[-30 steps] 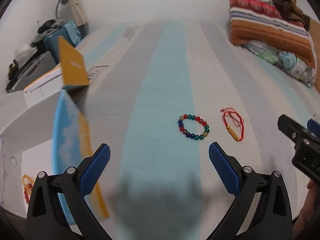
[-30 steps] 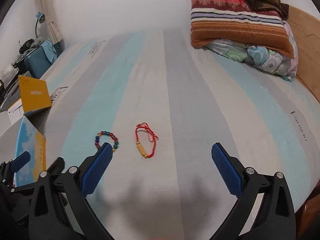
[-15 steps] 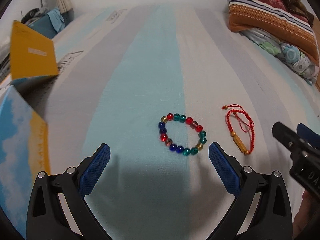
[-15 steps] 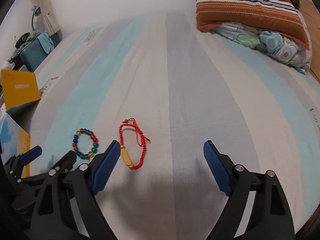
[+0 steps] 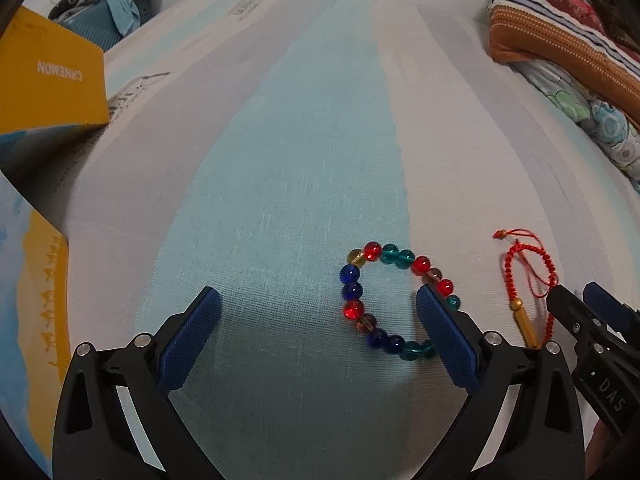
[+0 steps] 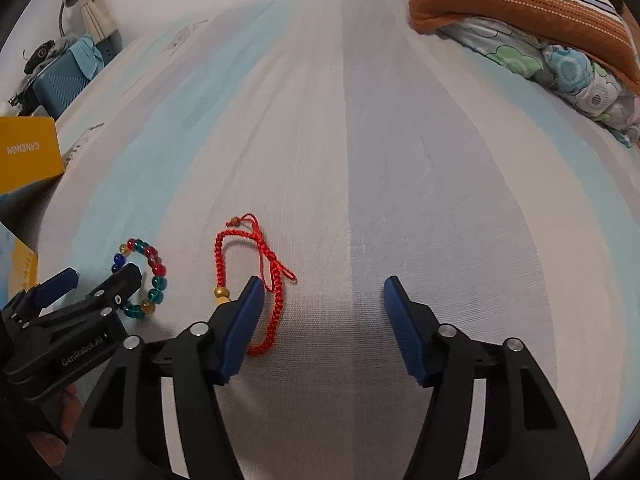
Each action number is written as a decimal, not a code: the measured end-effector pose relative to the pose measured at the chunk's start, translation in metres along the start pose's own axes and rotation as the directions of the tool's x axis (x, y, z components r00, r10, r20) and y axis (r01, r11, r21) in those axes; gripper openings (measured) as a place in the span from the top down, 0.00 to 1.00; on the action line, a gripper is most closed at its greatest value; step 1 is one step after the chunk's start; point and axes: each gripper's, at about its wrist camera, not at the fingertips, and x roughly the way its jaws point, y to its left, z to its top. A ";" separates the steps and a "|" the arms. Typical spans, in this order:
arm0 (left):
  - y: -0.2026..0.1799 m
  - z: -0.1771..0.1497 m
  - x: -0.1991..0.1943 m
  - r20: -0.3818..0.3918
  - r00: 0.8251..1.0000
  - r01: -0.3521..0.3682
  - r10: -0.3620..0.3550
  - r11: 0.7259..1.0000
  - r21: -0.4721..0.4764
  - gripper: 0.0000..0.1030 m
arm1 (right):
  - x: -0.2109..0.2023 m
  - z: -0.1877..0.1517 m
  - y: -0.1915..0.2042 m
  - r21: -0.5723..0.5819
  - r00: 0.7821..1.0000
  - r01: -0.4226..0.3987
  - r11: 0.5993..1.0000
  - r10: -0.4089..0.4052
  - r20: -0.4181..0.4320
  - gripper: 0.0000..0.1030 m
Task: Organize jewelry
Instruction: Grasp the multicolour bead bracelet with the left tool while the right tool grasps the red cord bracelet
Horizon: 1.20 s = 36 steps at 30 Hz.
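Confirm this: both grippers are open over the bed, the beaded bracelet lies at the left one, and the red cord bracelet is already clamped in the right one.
Not clamped. The right wrist view shows the right gripper with its jaws wide apart; the red cord bracelet lies loose on the bed beside one finger. The rest holds: the left gripper is open, with the beaded bracelet at it.
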 end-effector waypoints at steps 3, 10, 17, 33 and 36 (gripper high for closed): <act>0.001 0.000 0.001 -0.001 1.000 -0.009 0.009 1.000 -0.007 0.14 | 0.001 -0.001 0.002 0.000 1.000 -0.006 1.000 0.006 -0.005 0.46; 0.007 0.000 0.003 -0.010 1.000 -0.024 0.023 0.999 -0.033 0.31 | -0.011 -0.002 0.010 -0.025 0.997 -0.072 0.997 0.073 0.017 0.46; 0.008 0.000 0.001 -0.017 0.999 -0.028 0.028 0.999 -0.030 0.50 | -0.007 -0.007 0.021 -0.067 0.997 -0.079 0.995 0.079 -0.001 0.47; 0.004 -0.001 -0.003 -0.034 0.999 -0.007 0.007 1.000 -0.007 0.88 | 0.001 -0.012 0.033 -0.111 0.998 -0.056 0.992 0.053 -0.030 0.70; 0.005 -0.001 -0.004 -0.032 0.999 0.000 -0.001 1.000 -0.014 0.89 | 0.001 -0.013 0.036 -0.126 0.999 -0.036 0.991 0.033 -0.027 0.81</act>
